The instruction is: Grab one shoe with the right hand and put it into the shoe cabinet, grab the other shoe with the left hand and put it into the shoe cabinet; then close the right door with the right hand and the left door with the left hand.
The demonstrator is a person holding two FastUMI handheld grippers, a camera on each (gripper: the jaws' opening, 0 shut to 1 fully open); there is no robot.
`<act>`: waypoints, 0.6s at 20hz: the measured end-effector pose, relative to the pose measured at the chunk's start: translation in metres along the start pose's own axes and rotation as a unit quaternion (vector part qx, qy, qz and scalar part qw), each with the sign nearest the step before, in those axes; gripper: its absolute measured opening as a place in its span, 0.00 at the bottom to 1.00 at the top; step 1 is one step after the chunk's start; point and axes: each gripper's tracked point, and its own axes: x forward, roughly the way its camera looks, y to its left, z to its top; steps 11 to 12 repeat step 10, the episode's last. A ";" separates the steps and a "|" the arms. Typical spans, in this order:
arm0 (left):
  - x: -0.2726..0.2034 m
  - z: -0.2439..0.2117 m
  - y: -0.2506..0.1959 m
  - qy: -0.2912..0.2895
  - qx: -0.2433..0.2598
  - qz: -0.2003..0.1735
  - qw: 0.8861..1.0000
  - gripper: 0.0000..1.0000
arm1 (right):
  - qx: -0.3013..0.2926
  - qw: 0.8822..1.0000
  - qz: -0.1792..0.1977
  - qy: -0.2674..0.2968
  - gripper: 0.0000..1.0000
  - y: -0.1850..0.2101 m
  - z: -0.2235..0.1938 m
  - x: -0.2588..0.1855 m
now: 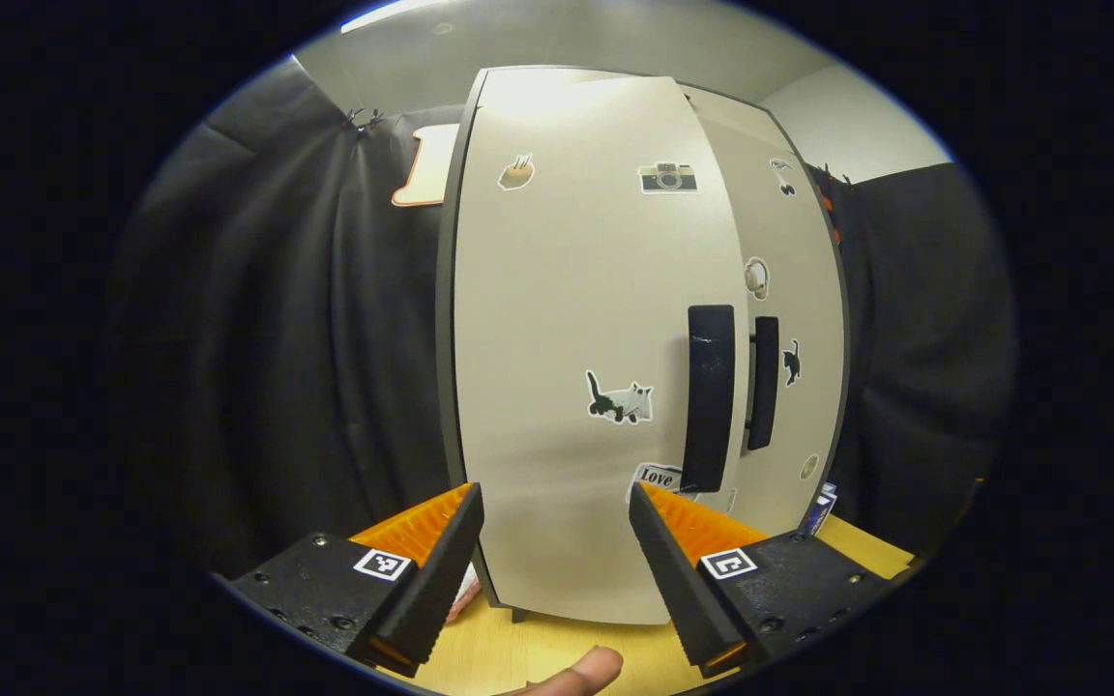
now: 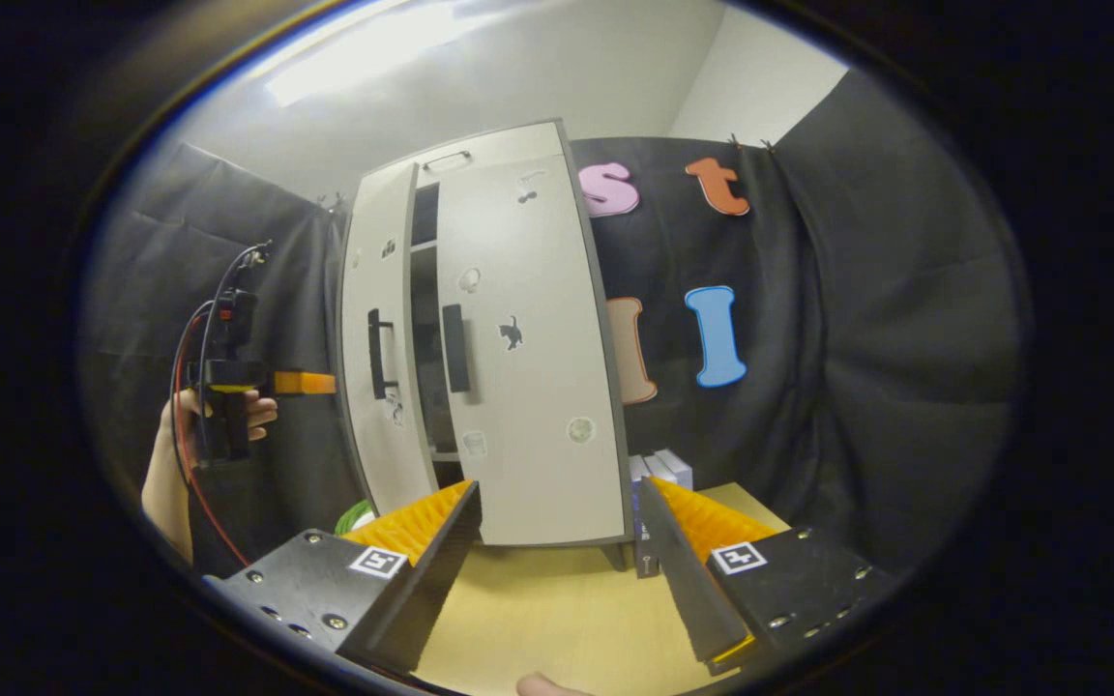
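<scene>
The white shoe cabinet (image 2: 518, 155) stands on a wooden table. Its right door (image 2: 528, 367) looks shut. Its left door (image 2: 378, 338) stands a little ajar, and the narrow gap between them shows a dark inside with a shelf edge. In the left gripper view the left door (image 1: 576, 338) is close in front, its black handle (image 1: 710, 396) beside the right door's handle (image 1: 762, 382). My left gripper (image 1: 553, 503) is open with nothing in it. In the right gripper view a hand holds the left gripper (image 2: 228, 387) against the left door's outer face. My right gripper (image 2: 557, 503) is open, back from the cabinet.
Black cloth walls stand behind and to both sides of the cabinet. Small boxes (image 2: 659, 469) stand at the cabinet's right foot. Something green (image 2: 354, 517) lies low at its left. The wooden table (image 2: 538, 599) runs from the cabinet towards me.
</scene>
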 end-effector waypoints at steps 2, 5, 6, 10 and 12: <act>-0.005 -0.007 0.003 0.004 -0.004 0.003 1.000 0.94 | -0.002 1.000 0.001 0.003 0.98 0.001 -0.001 0.002; -0.015 -0.017 0.003 0.004 -0.007 0.005 1.000 0.93 | -0.006 1.000 0.002 0.006 0.97 0.005 0.000 0.005; -0.021 -0.017 0.002 -0.002 -0.006 0.007 1.000 0.94 | -0.006 1.000 0.005 0.007 0.97 0.008 0.000 0.007; -0.039 -0.027 -0.003 -0.009 0.000 0.013 1.000 0.94 | -0.011 1.000 0.011 0.010 0.98 0.019 0.003 0.014; -0.039 -0.027 -0.003 -0.009 0.000 0.013 1.000 0.94 | -0.011 1.000 0.011 0.010 0.98 0.019 0.003 0.014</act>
